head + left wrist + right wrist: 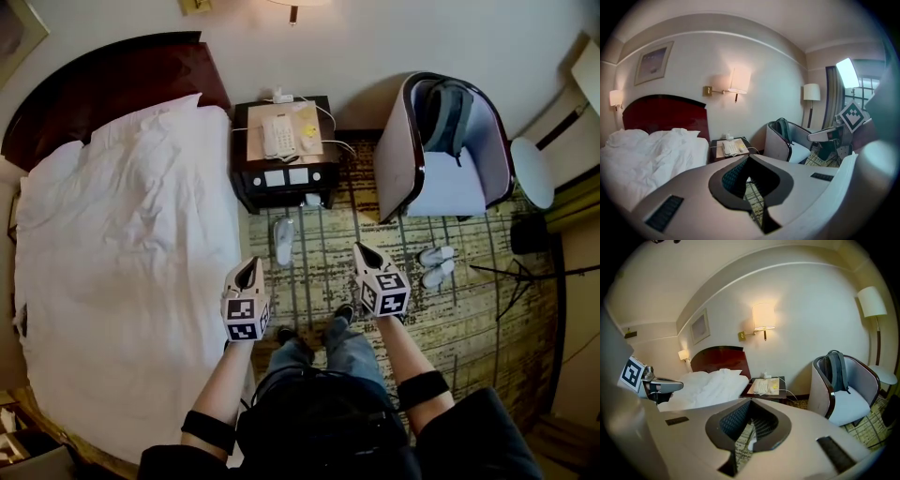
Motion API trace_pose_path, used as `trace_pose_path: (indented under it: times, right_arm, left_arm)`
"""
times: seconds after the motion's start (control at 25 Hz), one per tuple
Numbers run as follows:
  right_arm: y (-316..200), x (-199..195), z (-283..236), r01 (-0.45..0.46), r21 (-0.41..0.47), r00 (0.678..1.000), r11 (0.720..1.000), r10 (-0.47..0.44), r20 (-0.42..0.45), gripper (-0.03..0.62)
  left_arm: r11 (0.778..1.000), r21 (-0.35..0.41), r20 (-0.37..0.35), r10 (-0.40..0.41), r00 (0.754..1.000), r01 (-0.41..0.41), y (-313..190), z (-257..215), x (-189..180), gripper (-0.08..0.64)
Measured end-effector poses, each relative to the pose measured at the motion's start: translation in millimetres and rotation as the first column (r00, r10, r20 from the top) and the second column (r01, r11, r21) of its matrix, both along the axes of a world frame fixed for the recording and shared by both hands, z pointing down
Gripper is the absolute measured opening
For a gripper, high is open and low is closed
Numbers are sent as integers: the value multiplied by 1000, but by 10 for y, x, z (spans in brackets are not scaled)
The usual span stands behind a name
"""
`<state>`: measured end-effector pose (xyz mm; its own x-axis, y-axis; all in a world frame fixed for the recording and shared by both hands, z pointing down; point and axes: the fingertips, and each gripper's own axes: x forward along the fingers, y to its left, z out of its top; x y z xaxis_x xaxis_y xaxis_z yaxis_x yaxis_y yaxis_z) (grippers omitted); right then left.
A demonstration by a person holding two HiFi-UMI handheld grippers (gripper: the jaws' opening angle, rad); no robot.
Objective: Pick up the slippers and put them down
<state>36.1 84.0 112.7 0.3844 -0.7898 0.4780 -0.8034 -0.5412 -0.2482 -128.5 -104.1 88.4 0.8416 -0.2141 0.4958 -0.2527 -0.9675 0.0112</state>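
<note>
Both the left gripper and the right gripper hang above the carpet, fingers pressed together on nothing. One white slipper lies at the carpet's far edge, just before the nightstand; a pair of slippers lies toward its right edge, near the armchair

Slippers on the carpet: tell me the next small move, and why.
Probably lower the left gripper toward the lone slipper by the nightstand and open its jaws: it and the right gripper are shut and empty, held above the carpet.
</note>
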Motion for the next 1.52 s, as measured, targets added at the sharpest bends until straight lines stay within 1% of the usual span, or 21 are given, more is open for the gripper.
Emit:
trace_pose_path:
  times: [0.12, 0.24, 0.48, 0.64, 0.8, 0.88, 1.0, 1.16, 1.4, 1.52]
  right_arm:
    - [30, -11, 6, -10, 3, 1000, 1000, 10, 7, 0]
    - [52, -50, 46, -22, 2, 1000, 1000, 22, 17, 1]
    - [7, -198, 59, -19, 7, 999, 1000, 19, 35, 2]
    - [-20, -258, 64, -20, 2, 1000, 1000, 20, 23, 2]
    - [-82, -303, 65, -27, -1, 1000, 1000, 27, 5, 2]
    - [-99, -298, 81, -33, 6, 999, 999, 33, 7, 2]
    - [-100, -272, 138, -36, 9, 999, 999, 36, 18, 2]
    - [-189, -255, 248, -1, 8, 999, 1000, 0, 43, 2]
    - [-436, -133, 508, 81, 10, 995, 997, -81, 59, 2]
    - [-591, -92, 695, 125, 15, 990, 992, -126, 64, 2]
  left_arm:
    - [1000, 7, 7, -11, 1000, 11, 0, 9, -120, 2]
    - [1000, -2, 8, -11, 1000, 11, 32, 21, -176, 2]
    - [1000, -4, 9, -14, 1000, 14, -10, 67, -284, 2]
    - [1000, -12, 3, 3, 1000, -3, -18, 53, -303, 2]
    - [999, -26, 7, 38, 999, -37, -15, 100, -324, 2]
    - [998, -25, 9, 52, 999, -52, 5, 142, -301, 2]
    - [999, -16, 16, 53, 998, -52, 25, 236, -253, 2]
    - [999, -33, 28, 30, 999, -29, 80, 311, -157, 2]
    - [996, -93, 38, -12, 999, 16, 235, 550, 135, 2]
    - [987, -142, 40, -70, 997, 75, 243, 835, 243, 2]
